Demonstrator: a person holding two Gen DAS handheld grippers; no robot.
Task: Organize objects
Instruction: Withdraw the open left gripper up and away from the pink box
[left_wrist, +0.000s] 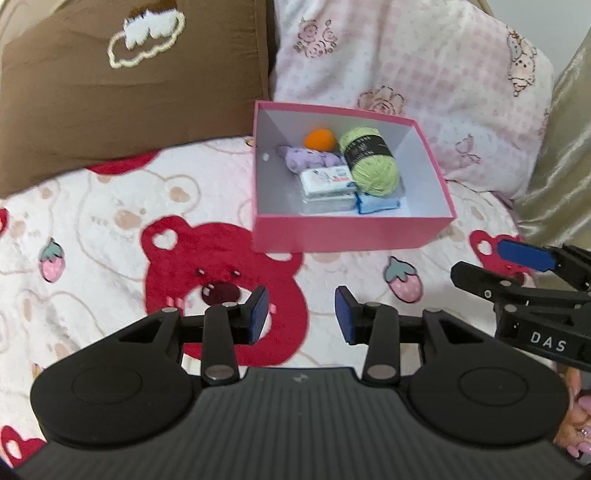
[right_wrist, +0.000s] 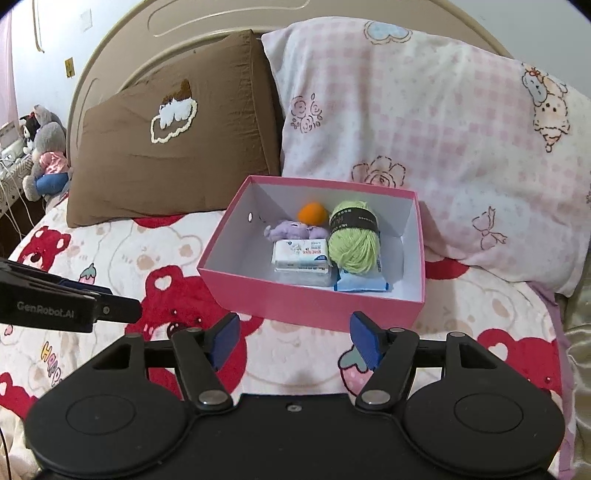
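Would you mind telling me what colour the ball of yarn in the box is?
Light green, with a black paper band; the yarn shows best in the right wrist view.

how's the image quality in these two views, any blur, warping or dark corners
Left wrist view: slight softness on the pink box and green yarn, fisheye bending at the edges, and the left gripper sharp up close. Right wrist view: crisper on the box, even indoor light with no glare, the headboard curved by the lens, dark vignette in the corners.

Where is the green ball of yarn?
The green yarn sits inside the pink box on the bed, towards its right side, beside the orange ball and above the blue packet.
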